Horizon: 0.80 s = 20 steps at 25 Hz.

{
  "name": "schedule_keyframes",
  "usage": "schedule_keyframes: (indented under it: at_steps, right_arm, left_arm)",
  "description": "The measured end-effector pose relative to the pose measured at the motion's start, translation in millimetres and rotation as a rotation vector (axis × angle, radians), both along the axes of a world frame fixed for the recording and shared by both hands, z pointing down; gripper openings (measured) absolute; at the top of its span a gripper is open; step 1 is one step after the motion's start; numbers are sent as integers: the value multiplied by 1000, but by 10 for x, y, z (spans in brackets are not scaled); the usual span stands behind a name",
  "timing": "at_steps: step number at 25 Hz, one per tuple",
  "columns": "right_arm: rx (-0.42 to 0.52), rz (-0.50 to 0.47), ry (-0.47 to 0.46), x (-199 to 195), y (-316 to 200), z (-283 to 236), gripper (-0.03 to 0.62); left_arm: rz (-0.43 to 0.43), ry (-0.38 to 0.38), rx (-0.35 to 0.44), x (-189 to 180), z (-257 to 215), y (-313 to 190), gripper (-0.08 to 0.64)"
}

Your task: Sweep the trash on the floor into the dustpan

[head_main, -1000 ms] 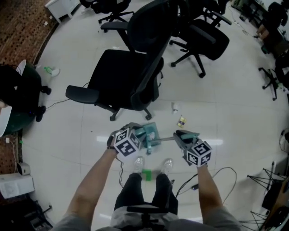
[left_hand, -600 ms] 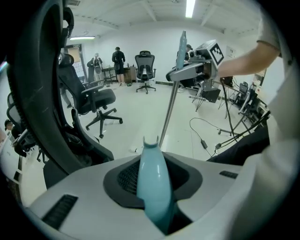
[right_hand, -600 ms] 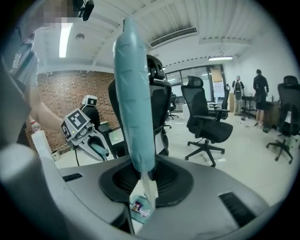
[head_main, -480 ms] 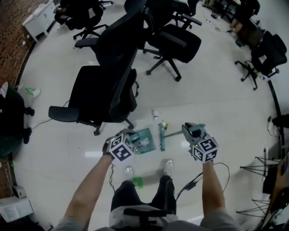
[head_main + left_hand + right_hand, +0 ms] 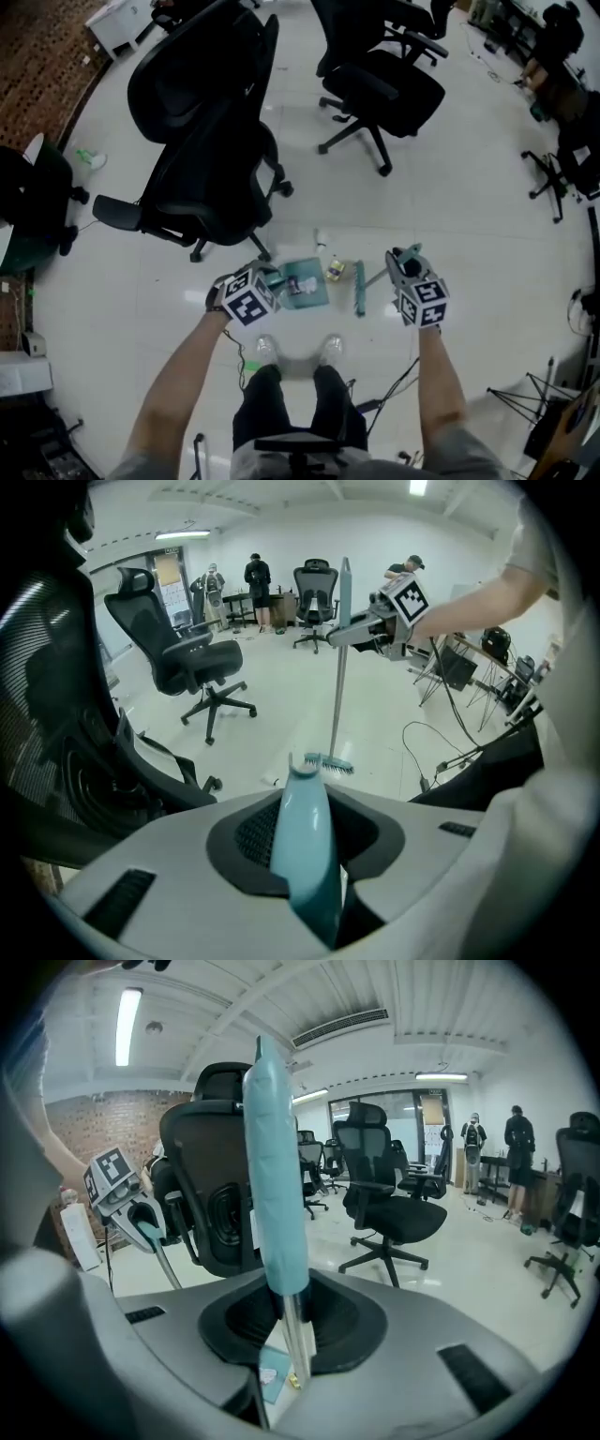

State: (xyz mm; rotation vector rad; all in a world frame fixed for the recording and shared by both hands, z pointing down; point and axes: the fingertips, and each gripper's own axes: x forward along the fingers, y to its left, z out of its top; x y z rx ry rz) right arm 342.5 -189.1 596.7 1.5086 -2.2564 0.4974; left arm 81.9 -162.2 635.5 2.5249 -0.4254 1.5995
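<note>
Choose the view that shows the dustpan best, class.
The head view: it shows the whole dustpan from above. The left gripper view shows only its handle in the jaws; the right gripper view shows a corner below the broom handle.

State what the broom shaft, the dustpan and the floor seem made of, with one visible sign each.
Broom shaft: probably bare metal, thin and silvery below a teal sleeve. Dustpan: likely moulded plastic, uniformly teal and smooth. Floor: pale glossy tile, perhaps; joint lines and lamp reflections show.
</note>
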Motion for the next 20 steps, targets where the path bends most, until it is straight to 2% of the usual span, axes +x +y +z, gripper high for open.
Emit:
schedule_keyframes:
  at_steps: [3,6,9,11,14,16,20]
  right_arm:
    - [-50,-24,9,70,6,258,67]
    - [-77,-91,3,-119,113,430,67]
    - [-105,-180,-29,-327,244,519,69]
    - [-124,-213,-84,-432,263,516,67]
    - [-140,-199,-219,-550,267,466,66]
    - [-149,-185,-278,-616,293,439,66]
    - [-128,-178,-294,-727,334,288,66]
  left_arm:
    - [-33,20,-3,142,26,-46,101]
    - [-43,15,6,202,18,-124,101]
    - [-42,7,7,297,6,-129,101]
    - [-43,7,7,346,-10,-129,101]
    - [-45,4,3,369,-22,-105,101]
    - [-46,3,2,375,-16,-86,101]
    - [-57,3,1,266,-16,-26,101]
